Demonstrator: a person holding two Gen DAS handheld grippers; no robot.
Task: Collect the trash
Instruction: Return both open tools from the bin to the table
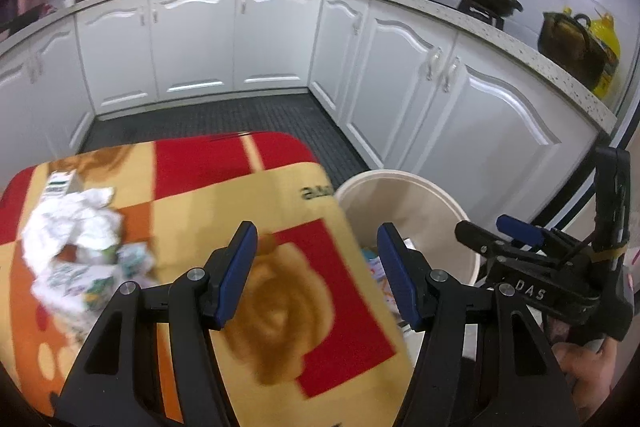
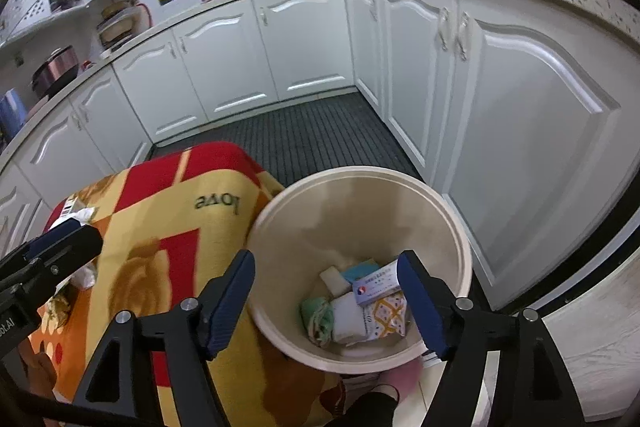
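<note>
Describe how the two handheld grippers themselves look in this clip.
Both are alike: the left gripper and the right gripper have black angular frames with silver pivot bolts and two fingers faced with ribbed blue pads. In the left wrist view the right gripper's black body carries white lettering "DAS". No cables show.

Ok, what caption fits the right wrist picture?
Open right gripper above the bin holding collected trash.

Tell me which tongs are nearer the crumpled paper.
Left. The left tongs hang open beside the crumpled paper on the cloth; the right tongs are open over the bin.
</note>
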